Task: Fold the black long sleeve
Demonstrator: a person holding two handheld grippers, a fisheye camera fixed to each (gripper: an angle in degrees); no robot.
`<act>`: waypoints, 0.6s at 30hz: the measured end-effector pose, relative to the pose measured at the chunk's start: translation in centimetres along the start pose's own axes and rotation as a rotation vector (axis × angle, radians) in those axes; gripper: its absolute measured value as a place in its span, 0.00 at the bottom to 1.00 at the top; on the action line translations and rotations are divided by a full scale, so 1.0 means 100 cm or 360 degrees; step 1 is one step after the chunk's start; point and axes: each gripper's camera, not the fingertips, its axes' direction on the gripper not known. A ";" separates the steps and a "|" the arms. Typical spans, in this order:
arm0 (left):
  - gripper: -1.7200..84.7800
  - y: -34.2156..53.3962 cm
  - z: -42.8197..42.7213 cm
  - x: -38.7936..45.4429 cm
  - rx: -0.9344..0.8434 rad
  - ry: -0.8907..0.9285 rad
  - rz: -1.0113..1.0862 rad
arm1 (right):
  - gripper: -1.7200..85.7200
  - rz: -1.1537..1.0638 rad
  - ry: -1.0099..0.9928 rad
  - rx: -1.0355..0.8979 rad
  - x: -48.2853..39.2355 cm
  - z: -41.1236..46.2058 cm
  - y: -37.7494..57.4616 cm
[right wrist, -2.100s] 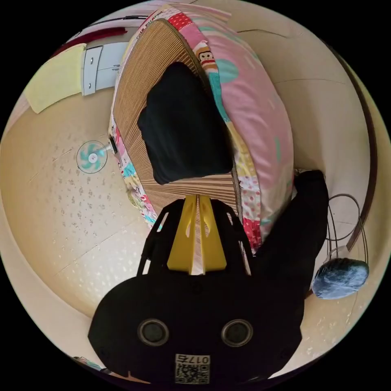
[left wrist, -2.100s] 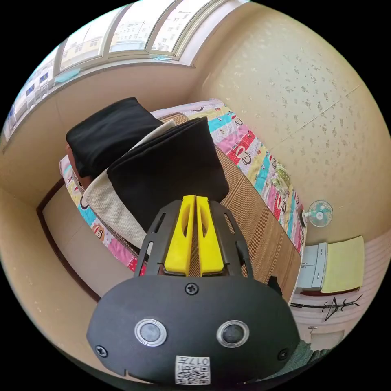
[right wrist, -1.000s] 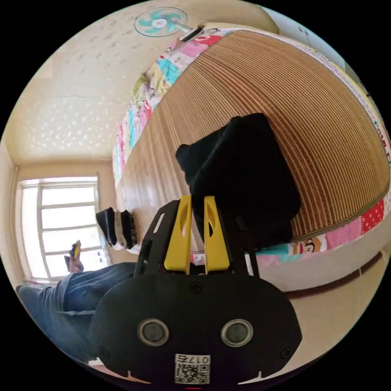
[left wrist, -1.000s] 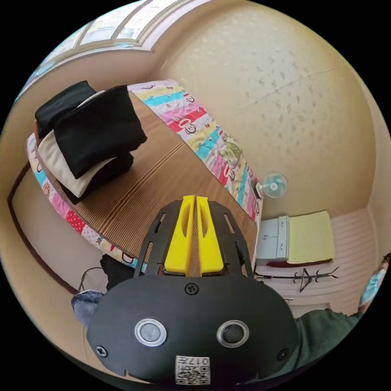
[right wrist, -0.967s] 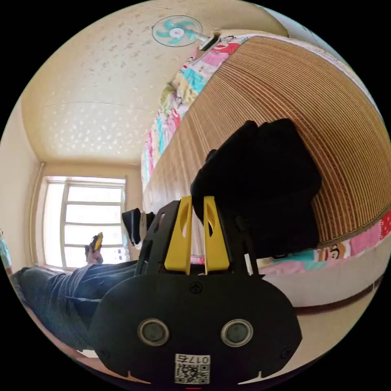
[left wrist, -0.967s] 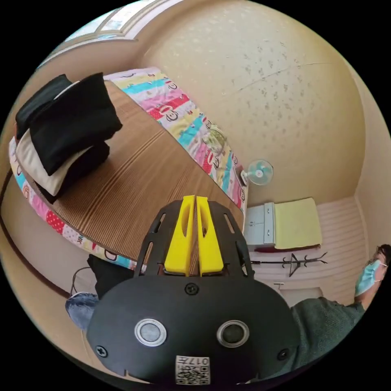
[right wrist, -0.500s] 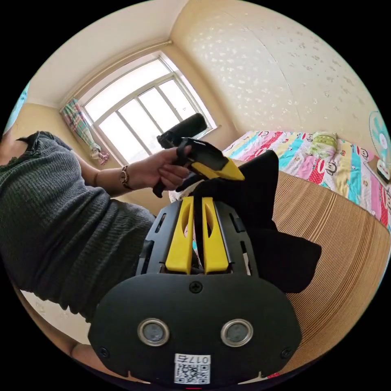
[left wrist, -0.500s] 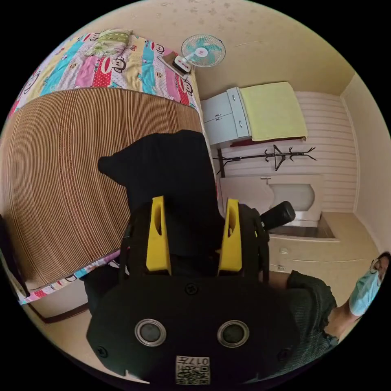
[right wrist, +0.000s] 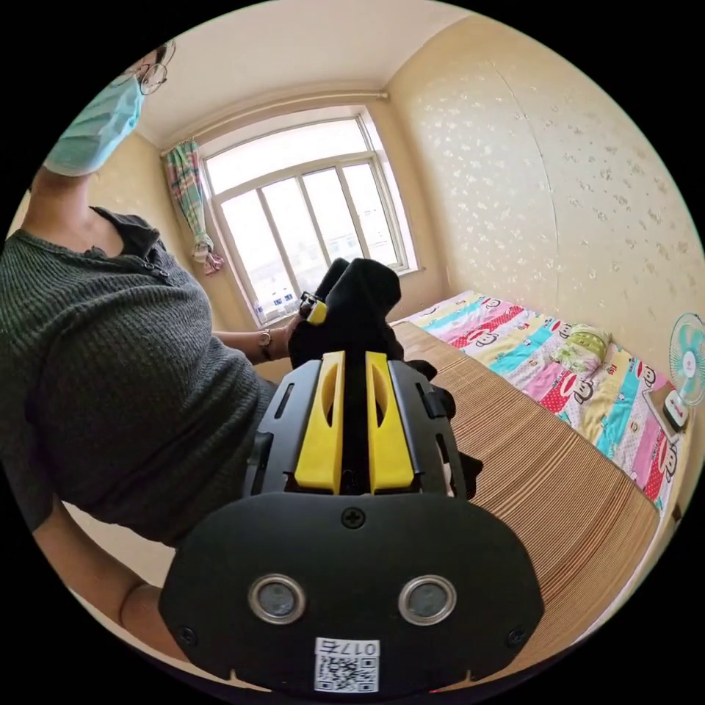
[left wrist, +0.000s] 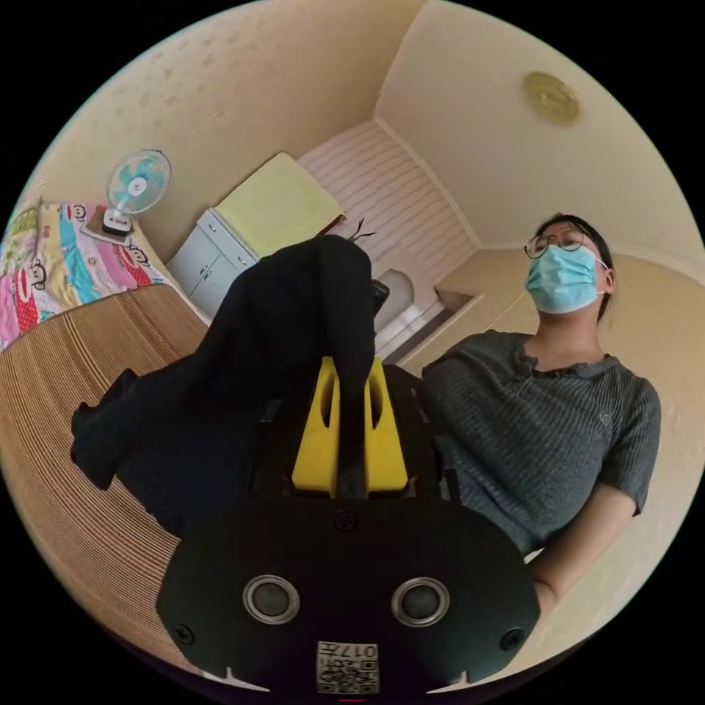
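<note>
So the folding has hardly begun. The black shirt (left wrist: 242, 352) is up in the air, bunched and hanging over the striped mat (left wrist: 51, 411) on the bed (right wrist: 587, 367), with its low part drooping close to the mat. The left gripper (left wrist: 349, 382) has its yellow fingers (left wrist: 314, 433) pressed together on a fold of the shirt, and the cloth runs right up between them. The right gripper (right wrist: 354, 378) also pinches the black cloth between its closed fingers (right wrist: 324, 426).

I think the shirt has to be spread flat on the mat first, and then the sleeves and body folded in. All of that is left to do.

The person (left wrist: 543, 433) stands close behind the grippers.

Each gripper has a small white sticker (left wrist: 346, 667) with a square code on it. The bright bedsheet (right wrist: 558, 345) has cartoon monkey faces, but no words I can read.
</note>
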 end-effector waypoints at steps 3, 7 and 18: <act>0.08 -0.016 0.015 0.023 -0.0109 0.0171 0.0219 | 0.13 -0.0045 -0.0076 -0.0050 0.022 0.018 -0.014; 0.08 -0.030 0.054 0.036 -0.0320 0.0196 0.0338 | 0.21 -0.0262 -0.0378 -0.0035 0.033 0.071 -0.038; 0.08 -0.018 0.073 0.062 -0.0469 -0.0428 0.0263 | 0.06 -0.0163 -0.0798 -0.0091 0.056 0.131 -0.011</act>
